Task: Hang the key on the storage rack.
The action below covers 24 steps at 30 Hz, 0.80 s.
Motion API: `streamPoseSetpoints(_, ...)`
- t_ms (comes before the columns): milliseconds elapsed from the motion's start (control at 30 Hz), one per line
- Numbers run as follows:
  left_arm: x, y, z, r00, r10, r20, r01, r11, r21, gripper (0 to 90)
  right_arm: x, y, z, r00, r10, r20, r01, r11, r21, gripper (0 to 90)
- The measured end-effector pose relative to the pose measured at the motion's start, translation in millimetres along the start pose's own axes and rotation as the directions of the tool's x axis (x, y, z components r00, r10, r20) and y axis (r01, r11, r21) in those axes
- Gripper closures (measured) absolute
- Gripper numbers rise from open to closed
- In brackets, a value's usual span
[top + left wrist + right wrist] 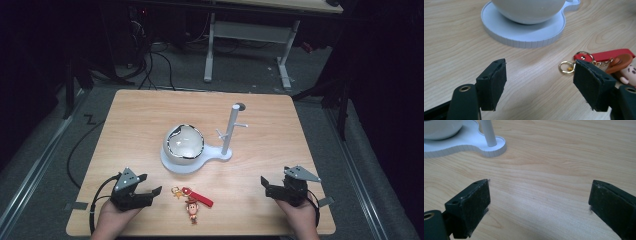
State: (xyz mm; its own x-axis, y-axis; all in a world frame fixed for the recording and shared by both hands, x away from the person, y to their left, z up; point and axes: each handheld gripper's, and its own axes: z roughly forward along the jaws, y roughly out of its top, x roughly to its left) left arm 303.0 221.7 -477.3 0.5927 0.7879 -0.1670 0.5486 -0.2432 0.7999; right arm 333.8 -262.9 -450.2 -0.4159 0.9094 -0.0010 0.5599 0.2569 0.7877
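A keychain (191, 200) with a red strap (610, 55), a gold ring (566, 67) and a small cartoon cowboy figure lies flat near the table's front edge. My left gripper (152, 183) rests to its left, open and holding nothing; in the left gripper view (540, 67) the ring sits just beside the right jaw. A white stand (215, 156) in the table's middle carries a round white bowl (185, 142) and an upright post (231, 127) with side pegs. At the front right, my right gripper (263, 186) is open and holding nothing, over bare wood (541, 186).
The wooden table (140, 115) has bare surface around the stand. The stand's base (474, 146) and post foot (488, 132) lie ahead-left of the right gripper. Cables and a desk frame (250, 35) are on the floor beyond the far edge.
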Motion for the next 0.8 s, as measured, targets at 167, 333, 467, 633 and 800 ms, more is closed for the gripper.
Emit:
streamPoseSetpoints(167,-1.4,4.1,7.3,0.9999,0.008,0.012,-0.008,1.0000,0.003,27.8,2.0,-5.2,-2.2,0.9997,-0.016,-0.015,0.017,0.999,0.032,4.2)
streamPoseSetpoints(333,-1.3,5.5,12.6,0.9998,0.008,0.020,-0.009,0.9998,0.015,27.9,8.6,-3.8,-3.2,0.9986,-0.017,-0.050,0.019,0.999,0.049,5.9)
streamPoseSetpoints(467,-1.2,5.2,9.2,0.9999,0.008,0.014,-0.008,0.9999,0.010,27.9,28.8,-0.3,1.4,0.9917,-0.081,-0.100,0.087,0.994,0.062,8.3)
streamPoseSetpoints(633,-0.2,1.0,5.1,0.9999,0.011,0.013,-0.011,0.9996,0.025,27.8,60.0,4.3,9.0,0.9728,-0.168,-0.160,0.179,0.982,0.060,13.9)
streamPoseSetpoints(800,3.5,-3.0,-1.7,1.0000,0.003,0.000,-0.003,0.9998,0.019,27.8,93.3,10.9,23.5,0.9430,-0.215,-0.254,0.241,0.968,0.074,15.6)
